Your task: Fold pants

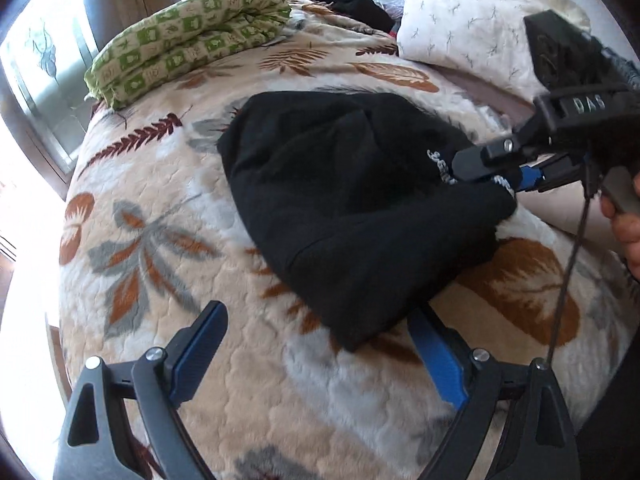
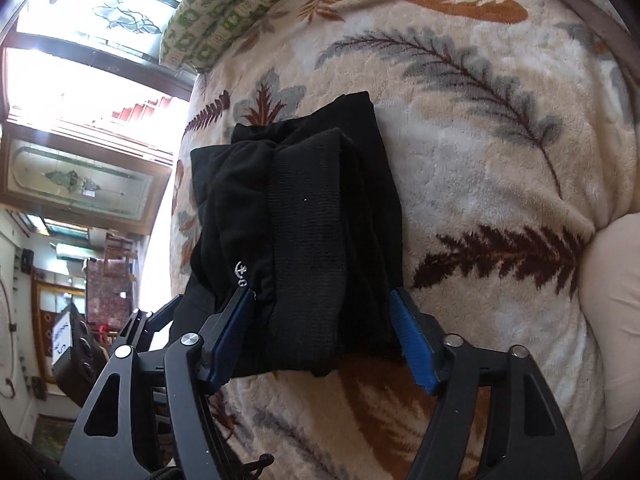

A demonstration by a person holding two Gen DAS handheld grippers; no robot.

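Bed covered with plush cream blanket, leaf and fern print in rust, grey, maroon. Black pants, folded into a thick bundle, lie on it near the middle. Green-and-cream patterned cushion rests at far edge by the window. White quilted bedding heaped at far right, dark garment between the two.

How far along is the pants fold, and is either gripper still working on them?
Done: the black pants lie on the leaf-print blanket as a compact, layered bundle. In hand: the right gripper straddles the bundle's near end, though I can't confirm its fingers press it; the left gripper is wide open with nothing between its fingers, beside the bundle's corner. Left: probably only letting go and tidying the uneven far edges.
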